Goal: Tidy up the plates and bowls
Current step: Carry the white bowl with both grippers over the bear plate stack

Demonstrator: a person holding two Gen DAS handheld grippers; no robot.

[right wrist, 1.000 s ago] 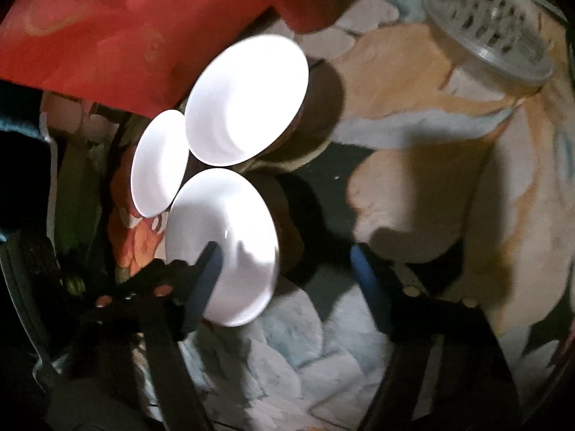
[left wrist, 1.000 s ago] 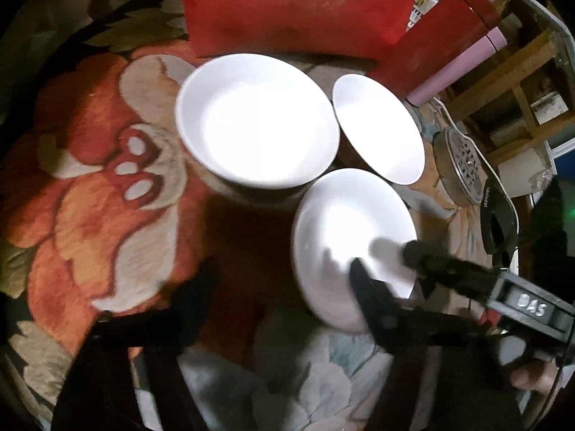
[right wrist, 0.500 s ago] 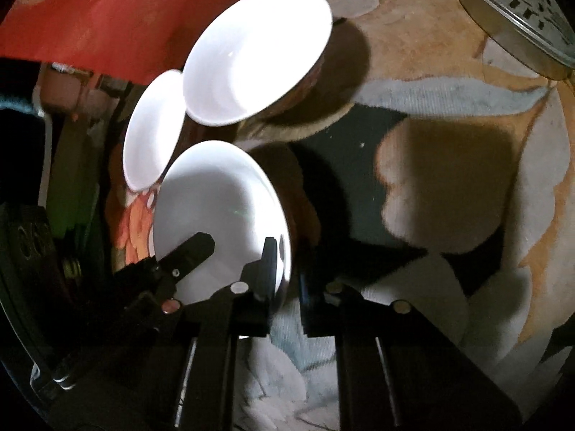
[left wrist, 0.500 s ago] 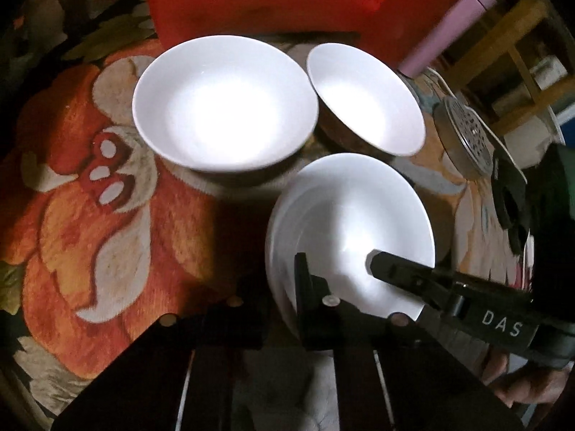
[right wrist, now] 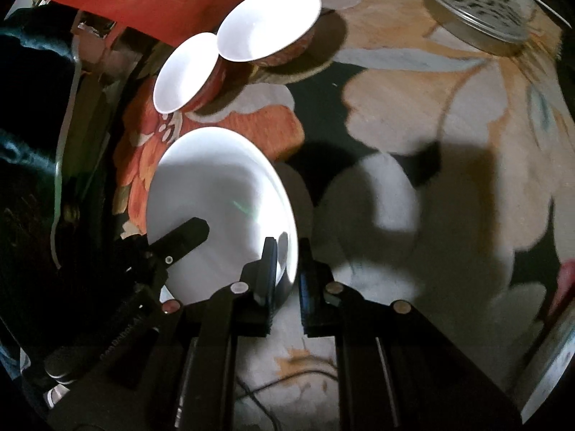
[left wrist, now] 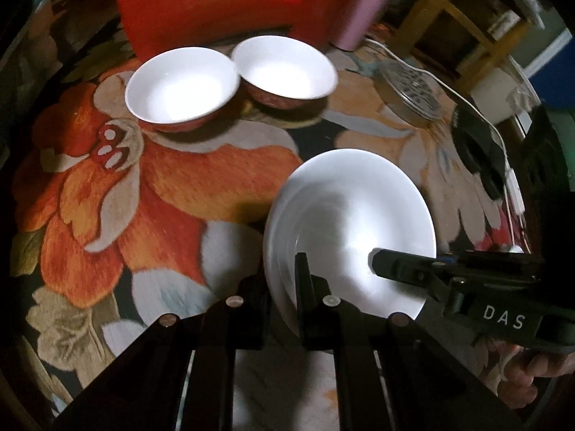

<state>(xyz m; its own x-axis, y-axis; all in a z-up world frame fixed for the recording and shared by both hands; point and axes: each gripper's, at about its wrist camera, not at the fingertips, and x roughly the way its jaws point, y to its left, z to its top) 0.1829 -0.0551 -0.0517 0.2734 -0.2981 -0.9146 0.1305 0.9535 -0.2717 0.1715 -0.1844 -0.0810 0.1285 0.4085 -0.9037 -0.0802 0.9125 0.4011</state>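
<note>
A white plate (left wrist: pixel 348 222) hangs over the flowered cloth, held by both grippers. My left gripper (left wrist: pixel 282 280) is shut on its near left rim. My right gripper (right wrist: pixel 287 262) is shut on the opposite rim, with the plate (right wrist: pixel 215 201) to its left. Each gripper shows in the other's view: the right gripper (left wrist: pixel 388 262) at the plate's right edge, the left gripper (right wrist: pixel 190 231) over its lower left. Two white bowls with red outsides stand side by side at the back: the left bowl (left wrist: pixel 181 84) (right wrist: pixel 187 72) and the right bowl (left wrist: pixel 285 68) (right wrist: pixel 267 23).
A red cushion (left wrist: pixel 208 3) and a pink bottle (left wrist: pixel 359 10) stand behind the bowls. A perforated metal lid (left wrist: pixel 409 93) (right wrist: pixel 474 3) lies at the back right, with a white cable (left wrist: pixel 470 104) and a black object (left wrist: pixel 478 158) beside it. A wooden stool (left wrist: pixel 449 7) stands beyond.
Both grippers went from open to shut on the plate's rim. The plate has come away from the bowls, toward me and upward.
</note>
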